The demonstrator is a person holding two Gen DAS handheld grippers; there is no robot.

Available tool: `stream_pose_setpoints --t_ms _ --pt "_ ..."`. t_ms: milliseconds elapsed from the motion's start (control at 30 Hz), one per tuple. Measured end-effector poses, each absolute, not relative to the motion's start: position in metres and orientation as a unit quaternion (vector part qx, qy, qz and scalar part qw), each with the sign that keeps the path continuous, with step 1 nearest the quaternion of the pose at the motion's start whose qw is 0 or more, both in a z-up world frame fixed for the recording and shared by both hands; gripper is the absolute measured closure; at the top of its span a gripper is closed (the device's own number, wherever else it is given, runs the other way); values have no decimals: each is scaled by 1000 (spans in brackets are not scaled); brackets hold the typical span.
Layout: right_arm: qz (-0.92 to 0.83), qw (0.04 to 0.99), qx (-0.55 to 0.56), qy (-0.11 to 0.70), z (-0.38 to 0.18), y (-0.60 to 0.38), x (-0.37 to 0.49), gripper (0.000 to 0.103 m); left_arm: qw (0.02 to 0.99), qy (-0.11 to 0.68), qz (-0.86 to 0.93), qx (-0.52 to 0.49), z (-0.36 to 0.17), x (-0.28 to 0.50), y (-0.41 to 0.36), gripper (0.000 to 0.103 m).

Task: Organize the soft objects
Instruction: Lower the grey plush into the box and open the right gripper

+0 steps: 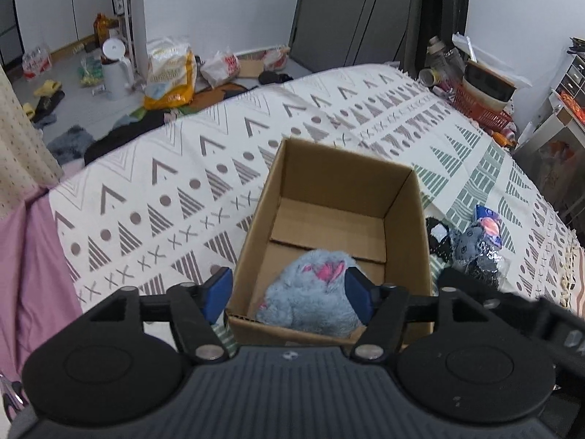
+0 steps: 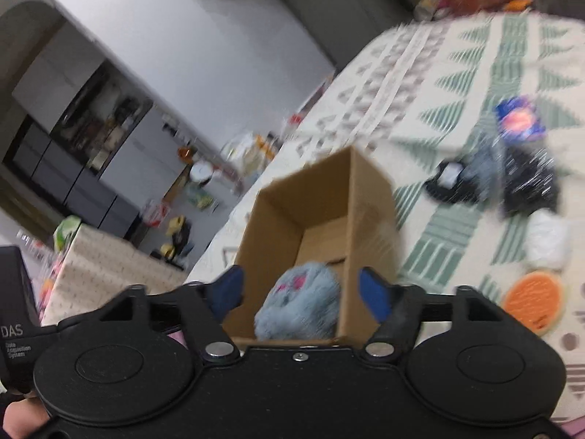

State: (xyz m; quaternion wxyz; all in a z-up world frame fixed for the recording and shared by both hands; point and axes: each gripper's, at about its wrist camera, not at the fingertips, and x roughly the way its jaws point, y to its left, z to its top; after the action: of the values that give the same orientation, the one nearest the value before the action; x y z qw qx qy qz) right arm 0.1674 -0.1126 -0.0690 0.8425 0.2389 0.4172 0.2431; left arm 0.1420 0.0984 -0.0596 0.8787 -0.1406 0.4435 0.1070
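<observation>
Pale walls [image 1: 219, 3]; grey floor [image 1: 73, 98] strewn with bags; patterned bedspread [image 1: 164, 183]; dark cabinets [image 2: 73, 183].

Soft, even indoor light fills both views, with no harsh glare and only faint shadows inside the cardboard box [image 1: 331, 216]. The left wrist view is sharp, bending strongly toward its rim. The right wrist view is tilted and motion-blurred, worst from 12 to 3 o'clock across the bed [image 2: 457, 73]; corners darken at 11 o'clock.
</observation>
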Motion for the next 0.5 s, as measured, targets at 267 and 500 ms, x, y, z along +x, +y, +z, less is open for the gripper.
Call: stream_pose_setpoints --t_ms 267,500 --pt "203 858 277 383 -42 -150 168 12 893 420 99 -127 -32 131 85 27" --pt "162 875 262 373 -26 -176 156 4 905 401 80 -121 -12 125 65 26"
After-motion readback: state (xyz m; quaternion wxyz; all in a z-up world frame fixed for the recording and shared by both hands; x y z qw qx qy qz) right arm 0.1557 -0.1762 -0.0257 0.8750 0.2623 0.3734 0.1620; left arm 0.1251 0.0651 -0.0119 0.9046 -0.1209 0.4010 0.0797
